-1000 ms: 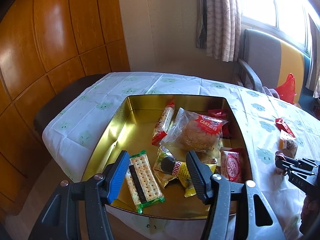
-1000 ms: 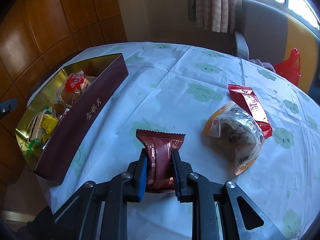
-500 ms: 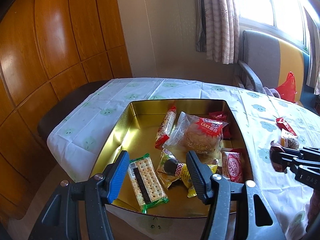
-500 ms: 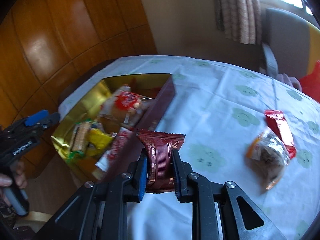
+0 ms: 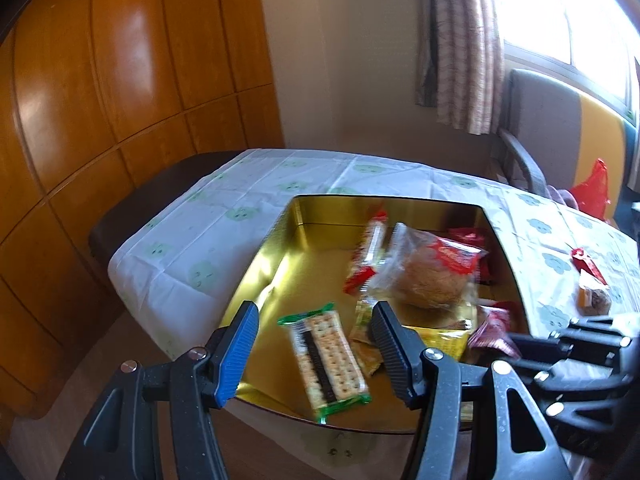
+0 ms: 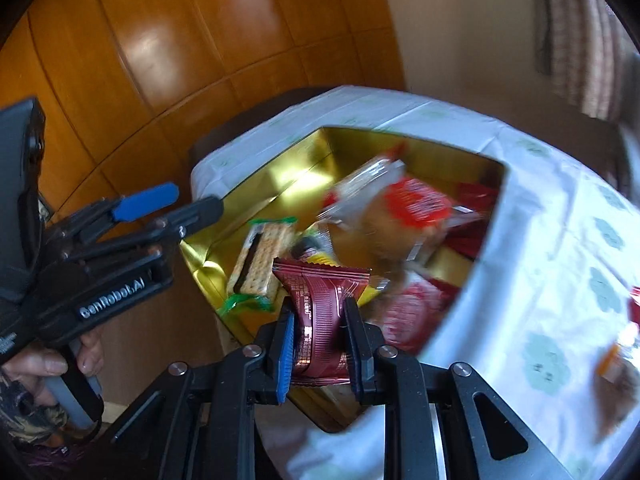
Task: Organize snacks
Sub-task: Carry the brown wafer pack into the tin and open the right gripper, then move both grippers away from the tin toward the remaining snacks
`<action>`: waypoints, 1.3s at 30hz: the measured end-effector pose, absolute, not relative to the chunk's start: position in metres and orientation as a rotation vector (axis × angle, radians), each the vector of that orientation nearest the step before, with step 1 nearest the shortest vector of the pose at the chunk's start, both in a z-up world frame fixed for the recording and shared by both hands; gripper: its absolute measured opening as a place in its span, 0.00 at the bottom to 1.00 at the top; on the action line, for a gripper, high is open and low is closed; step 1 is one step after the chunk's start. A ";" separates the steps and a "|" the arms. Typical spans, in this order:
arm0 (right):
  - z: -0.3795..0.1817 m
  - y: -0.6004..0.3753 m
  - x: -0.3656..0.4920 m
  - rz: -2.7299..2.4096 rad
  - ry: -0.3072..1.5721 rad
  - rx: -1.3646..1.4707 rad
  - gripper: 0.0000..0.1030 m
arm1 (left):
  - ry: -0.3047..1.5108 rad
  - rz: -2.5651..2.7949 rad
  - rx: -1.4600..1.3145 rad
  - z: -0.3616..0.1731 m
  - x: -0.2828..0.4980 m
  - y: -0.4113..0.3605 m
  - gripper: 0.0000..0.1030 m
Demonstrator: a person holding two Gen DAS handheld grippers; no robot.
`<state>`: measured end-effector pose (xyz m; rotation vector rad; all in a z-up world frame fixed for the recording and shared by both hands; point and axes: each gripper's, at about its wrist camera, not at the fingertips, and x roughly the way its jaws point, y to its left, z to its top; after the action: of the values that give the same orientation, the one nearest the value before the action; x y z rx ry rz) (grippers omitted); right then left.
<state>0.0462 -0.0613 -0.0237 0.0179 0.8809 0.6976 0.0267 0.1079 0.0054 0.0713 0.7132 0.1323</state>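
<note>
A gold tin box [image 5: 280, 264] [image 6: 304, 160] sits on the table and holds several snacks: a green cracker pack [image 5: 326, 350] [image 6: 260, 256], a clear cake bag [image 5: 430, 276] [image 6: 396, 216] and a red stick pack [image 5: 368, 254]. My right gripper [image 6: 320, 336] is shut on a dark red snack packet [image 6: 320, 300] and holds it over the box's near edge. My left gripper [image 5: 314, 338] is open and empty, hovering above the box's near edge; it also shows at the left in the right wrist view [image 6: 176, 206].
Two more snacks lie on the tablecloth right of the box: a red packet [image 5: 586, 264] and an orange-edged bag [image 5: 594, 300]. A chair [image 5: 560, 120] with a red bag [image 5: 592, 192] stands behind the table. Wood panelling [image 5: 100, 80] is at the left.
My right gripper has swung left with the dark red packet, from over the tablecloth to over the box. My left gripper has drawn back and up a little.
</note>
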 end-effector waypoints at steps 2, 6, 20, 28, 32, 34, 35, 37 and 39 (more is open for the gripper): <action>-0.034 -0.050 0.052 0.713 0.919 0.000 0.25 | 0.713 0.146 0.062 0.005 0.027 0.114 0.58; -0.046 -0.041 0.056 0.711 0.948 0.013 0.31 | 0.718 0.154 0.055 0.003 0.028 0.118 0.58; -0.026 -0.095 0.036 0.587 0.851 0.142 0.47 | 0.726 0.082 0.104 0.001 0.021 0.091 0.58; -0.014 -0.127 0.021 0.462 0.805 0.138 0.53 | 0.711 0.049 0.141 0.005 0.018 0.075 0.58; -0.013 -0.137 0.017 0.416 0.795 0.129 0.56 | 0.709 0.033 0.156 0.005 0.016 0.068 0.58; -0.013 -0.140 0.016 0.391 0.793 0.121 0.56 | 0.711 0.025 0.163 0.005 0.016 0.064 0.58; -0.012 -0.140 0.017 0.374 0.792 0.114 0.56 | 0.713 0.021 0.165 0.004 0.016 0.063 0.58; -0.010 -0.142 0.015 0.323 0.785 0.085 0.57 | 0.715 0.016 0.166 0.004 0.015 0.061 0.58; -0.007 -0.143 0.014 0.247 0.776 0.043 0.57 | 0.717 0.010 0.166 0.003 0.016 0.059 0.58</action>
<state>0.0137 -0.1434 -0.0074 0.0433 0.7756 0.2472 0.0156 0.0592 0.0030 0.1659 0.7171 0.0095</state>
